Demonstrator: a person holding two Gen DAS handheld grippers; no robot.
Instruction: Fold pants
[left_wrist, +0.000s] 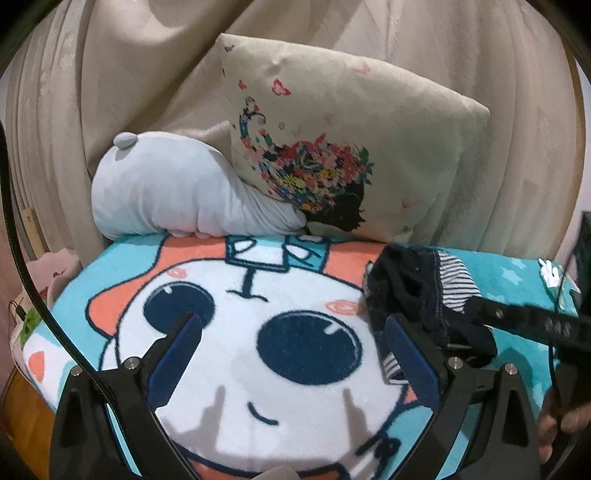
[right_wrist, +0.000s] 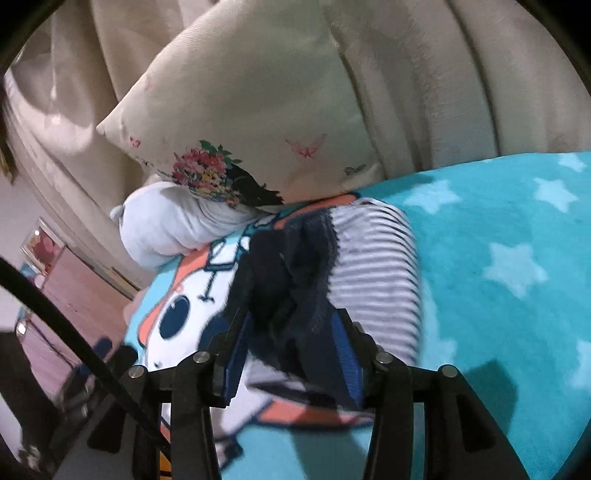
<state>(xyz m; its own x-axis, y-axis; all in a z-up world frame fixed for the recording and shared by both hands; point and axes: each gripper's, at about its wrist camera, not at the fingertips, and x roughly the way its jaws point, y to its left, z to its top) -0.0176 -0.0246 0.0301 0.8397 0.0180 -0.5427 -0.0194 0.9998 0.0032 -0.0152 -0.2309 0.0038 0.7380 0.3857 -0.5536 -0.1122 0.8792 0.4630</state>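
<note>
The pants (left_wrist: 417, 288) are dark navy with a grey-and-white striped lining, bunched in a heap on the cartoon blanket (left_wrist: 258, 369) at the right. My left gripper (left_wrist: 291, 328) is open and empty over the blanket's cartoon face, its right finger just beside the heap. My right gripper (right_wrist: 291, 332) is shut on the pants (right_wrist: 295, 280), with dark cloth pinched between its blue pads; the striped part (right_wrist: 373, 266) hangs to the right. The right gripper's black finger (left_wrist: 524, 317) shows in the left wrist view at the heap's right side.
A cream cushion with a flower print (left_wrist: 351, 147) and a pale grey plush toy (left_wrist: 173, 195) lie at the blanket's far edge, against beige curtains (left_wrist: 110, 92). The blanket's turquoise starred part (right_wrist: 509, 258) spreads to the right. The bed edge drops off at left.
</note>
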